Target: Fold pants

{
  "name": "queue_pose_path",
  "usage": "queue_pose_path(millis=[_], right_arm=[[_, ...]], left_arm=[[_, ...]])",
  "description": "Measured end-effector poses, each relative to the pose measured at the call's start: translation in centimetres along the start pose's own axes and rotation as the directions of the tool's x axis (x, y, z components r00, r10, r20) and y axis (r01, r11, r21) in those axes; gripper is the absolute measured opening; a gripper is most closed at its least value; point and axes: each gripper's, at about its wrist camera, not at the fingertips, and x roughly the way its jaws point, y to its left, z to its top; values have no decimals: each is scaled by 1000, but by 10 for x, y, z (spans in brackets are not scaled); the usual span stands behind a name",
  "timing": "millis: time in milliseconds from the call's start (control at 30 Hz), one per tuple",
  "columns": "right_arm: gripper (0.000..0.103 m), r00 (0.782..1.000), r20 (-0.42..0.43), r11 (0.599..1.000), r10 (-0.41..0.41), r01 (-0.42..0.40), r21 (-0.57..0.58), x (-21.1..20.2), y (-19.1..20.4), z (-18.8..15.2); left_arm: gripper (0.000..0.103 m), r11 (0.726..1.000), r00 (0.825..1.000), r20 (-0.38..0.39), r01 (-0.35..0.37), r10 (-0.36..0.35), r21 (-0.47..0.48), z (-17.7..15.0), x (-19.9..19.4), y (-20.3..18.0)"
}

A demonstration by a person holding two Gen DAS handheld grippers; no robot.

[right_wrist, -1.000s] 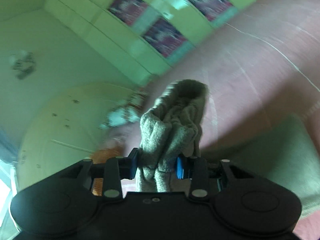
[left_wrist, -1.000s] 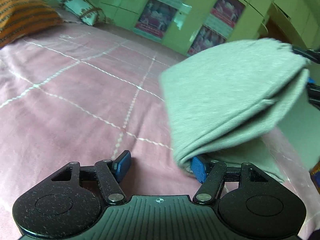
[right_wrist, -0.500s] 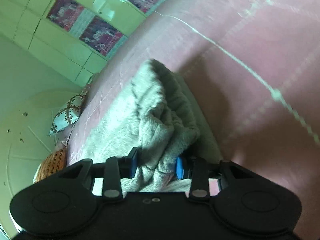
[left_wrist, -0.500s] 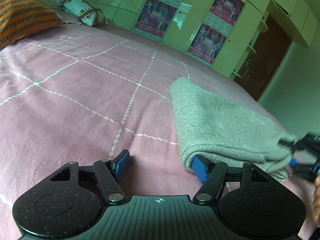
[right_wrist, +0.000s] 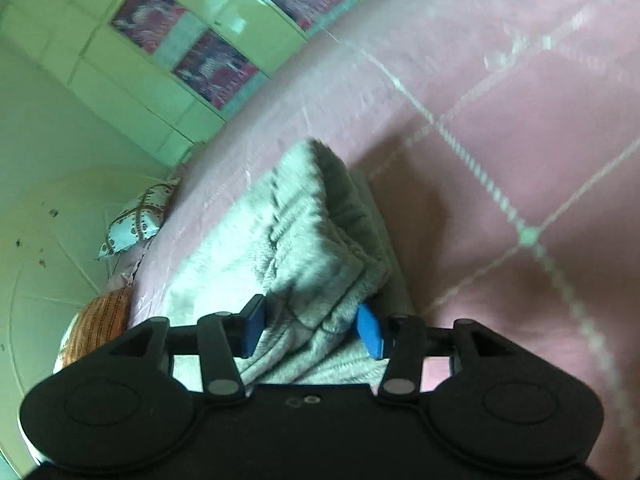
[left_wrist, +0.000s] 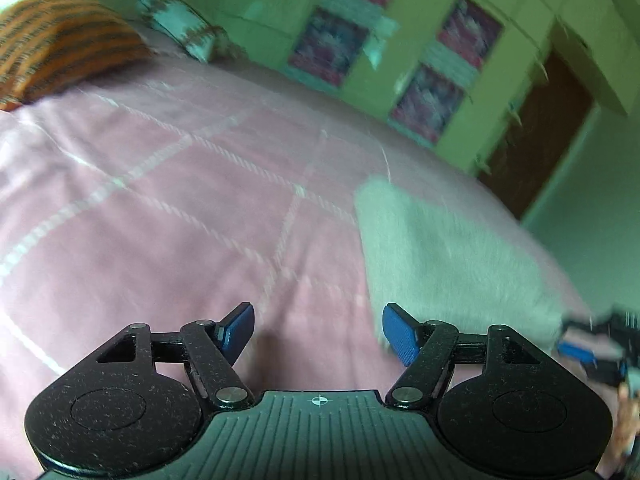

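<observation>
- Two blue-padded fingers of the left gripper (left_wrist: 318, 334) stand wide apart with only pink bedspread (left_wrist: 168, 216) between them; their jaws have just been opening, and nothing is held.
- Just ahead and to the right of the left gripper's right pad (left_wrist: 400, 334) lies the folded grey pants (left_wrist: 444, 264), flat on the bedspread; blur hides whether the pad touches the near edge.
- Both pads of the right gripper (right_wrist: 310, 328) flank a bunched fold of the pants (right_wrist: 308, 248). Its jaws have just been opening; the cloth sits between them, yet whether the pads press on it cannot be told.
- Beyond the right gripper's fingers the pants run away in a thick stack across the bedspread (right_wrist: 500, 140), casting a shadow to the right.
- Farther out, past the left fingers, an orange striped pillow (left_wrist: 56, 48) and a white patterned cushion (left_wrist: 180, 28) sit at the far left of the bed, with green cupboards (left_wrist: 404, 28) carrying pink posters behind and a brown door (left_wrist: 536, 136) to the right.
- Only the left wrist view shows the other gripper (left_wrist: 596, 350), at the far right edge beside the pants' end.
- Only the right wrist view shows the layered, wrinkled end of the pants close up.
</observation>
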Motion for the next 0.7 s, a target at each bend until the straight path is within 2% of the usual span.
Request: queue_pose_path(millis=[67, 133, 233, 333, 400, 433, 467, 500, 533, 567, 600, 633, 667, 700], right_arm=[[35, 997, 55, 997, -49, 52, -50, -8, 8, 5], [34, 991, 108, 996, -81, 85, -35, -13, 13, 15], [32, 993, 116, 990, -4, 20, -137, 12, 39, 36], [32, 995, 88, 943, -40, 67, -327, 55, 79, 49], [29, 990, 39, 868, -133, 135, -477, 92, 97, 47], [28, 970, 22, 803, -242, 213, -557, 112, 100, 41], [27, 929, 21, 715, -371, 300, -631, 133, 93, 32], [32, 924, 24, 694, -382, 303, -653, 137, 85, 30], [41, 930, 26, 703, -366, 294, -647, 132, 77, 32], [48, 936, 22, 729, -351, 288, -621, 122, 71, 37], [54, 954, 24, 779, -298, 258, -572, 104, 65, 44], [55, 972, 39, 821, -232, 217, -529, 86, 58, 47], [56, 979, 62, 846, -195, 200, -494, 72, 52, 50], [56, 979, 68, 855, -194, 203, -477, 61, 44, 49]], left_arm=[[70, 1000, 999, 43, 17, -18, 12, 18, 2, -5], [70, 998, 998, 47, 49, -51, 41, 38, 18, -16], [70, 988, 995, 21, 92, -96, 123, 68, 59, -49], [70, 983, 999, -37, 39, -32, 182, 84, 111, -81], [70, 985, 994, -111, 7, 12, 170, 83, 142, -84], [70, 983, 985, -167, -12, 43, 181, 78, 156, -84], [71, 979, 973, -224, -13, 59, 203, 72, 168, -83], [71, 978, 968, -246, -1, 53, 206, 70, 171, -80], [72, 980, 971, -237, 7, 41, 199, 71, 165, -77], [74, 980, 975, -219, 13, 32, 201, 73, 156, -75], [78, 978, 978, -205, 12, 32, 210, 74, 147, -72], [81, 976, 979, -200, 10, 35, 216, 75, 139, -68], [81, 976, 979, -202, 11, 34, 217, 75, 134, -65], [82, 976, 979, -202, 2, 43, 217, 74, 128, -61]])
